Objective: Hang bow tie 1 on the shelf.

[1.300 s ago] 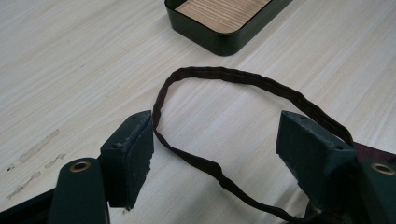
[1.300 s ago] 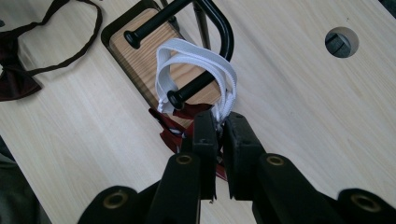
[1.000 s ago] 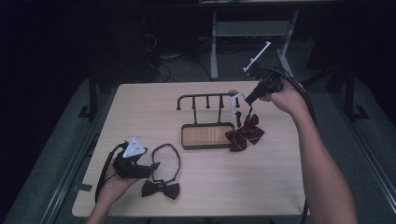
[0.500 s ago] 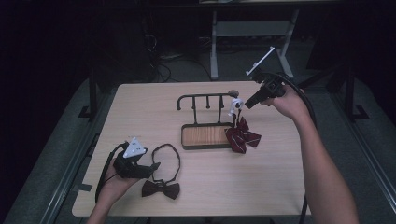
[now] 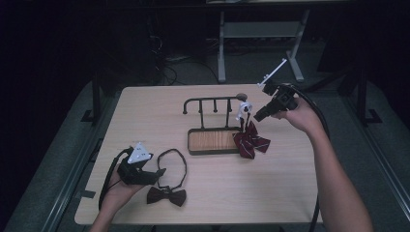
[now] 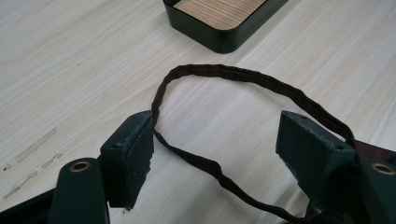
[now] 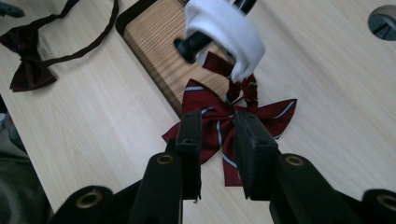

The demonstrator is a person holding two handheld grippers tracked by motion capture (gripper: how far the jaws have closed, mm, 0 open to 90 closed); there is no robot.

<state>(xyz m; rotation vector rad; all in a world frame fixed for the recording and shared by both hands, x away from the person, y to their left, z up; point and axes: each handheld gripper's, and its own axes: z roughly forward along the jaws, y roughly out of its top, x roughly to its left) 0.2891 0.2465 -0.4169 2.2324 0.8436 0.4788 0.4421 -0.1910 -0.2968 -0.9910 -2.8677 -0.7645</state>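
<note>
Pale matt woodgrain table [image 5: 217,193], glossy black wood-lined tray [image 6: 219,42], striped cloth bow [image 7: 224,123].

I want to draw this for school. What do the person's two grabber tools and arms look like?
Both are black. The left gripper carries a grey three-cornered plate on top, and its two blocky black jaws have brass-ringed screw holes. The right gripper has a white stick poking up behind it. A thick black cable trails from each. The forearms are bare, with no sleeves in view.

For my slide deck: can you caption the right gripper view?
Right gripper, jaws slightly apart, above a striped red bow tie whose white band loops over the rack's peg.
</note>
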